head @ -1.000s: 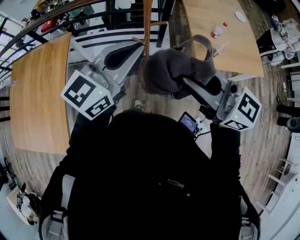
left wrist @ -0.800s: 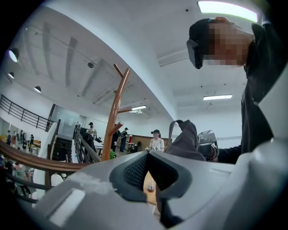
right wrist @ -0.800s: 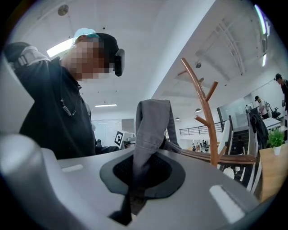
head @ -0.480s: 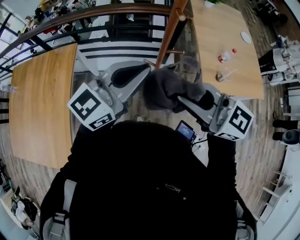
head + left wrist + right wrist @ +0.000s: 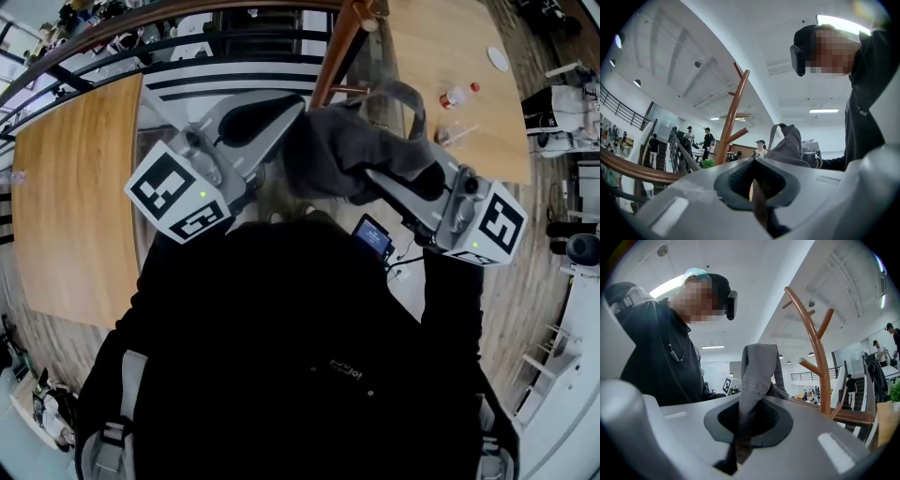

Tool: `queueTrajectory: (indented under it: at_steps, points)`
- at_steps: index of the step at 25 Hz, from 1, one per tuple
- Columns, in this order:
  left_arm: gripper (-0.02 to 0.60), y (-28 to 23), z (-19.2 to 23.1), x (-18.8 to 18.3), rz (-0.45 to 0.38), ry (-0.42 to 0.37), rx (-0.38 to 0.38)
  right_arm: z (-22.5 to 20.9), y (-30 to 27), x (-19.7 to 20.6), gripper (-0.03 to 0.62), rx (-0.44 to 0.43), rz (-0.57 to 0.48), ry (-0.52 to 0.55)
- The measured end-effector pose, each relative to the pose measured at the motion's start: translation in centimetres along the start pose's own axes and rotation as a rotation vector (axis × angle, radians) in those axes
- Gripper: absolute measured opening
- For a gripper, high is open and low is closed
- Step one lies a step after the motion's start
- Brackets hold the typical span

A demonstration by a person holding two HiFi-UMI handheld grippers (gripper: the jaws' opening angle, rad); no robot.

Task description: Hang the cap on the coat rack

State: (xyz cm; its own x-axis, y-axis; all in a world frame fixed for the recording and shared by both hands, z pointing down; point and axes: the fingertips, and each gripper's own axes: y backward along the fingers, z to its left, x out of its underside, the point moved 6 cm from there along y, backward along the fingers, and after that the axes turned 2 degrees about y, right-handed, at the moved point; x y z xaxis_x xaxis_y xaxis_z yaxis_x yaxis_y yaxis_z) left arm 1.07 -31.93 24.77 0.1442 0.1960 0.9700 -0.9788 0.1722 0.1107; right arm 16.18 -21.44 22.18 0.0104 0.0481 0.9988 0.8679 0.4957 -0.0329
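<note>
1. My right gripper (image 5: 380, 178) was clamped on the grey cap (image 5: 347, 150), with a fold of its fabric pinched between the jaws.
2. My left gripper (image 5: 281, 127) was closed on the cap's opposite edge, a thin strip caught between its jaws.
3. The cap hung in the air between both grippers, close beside the wooden coat rack (image 5: 333, 56) and not yet on any peg.
</note>
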Motion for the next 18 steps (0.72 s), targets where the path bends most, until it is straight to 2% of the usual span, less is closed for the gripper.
queueTrajectory:
  at_steps: [18]
  points:
    - [0.003, 0.00, 0.13, 0.07, 0.027, 0.016, -0.077, -0.95, -0.28, -0.90, 0.031, -0.104, -0.007, -0.016]
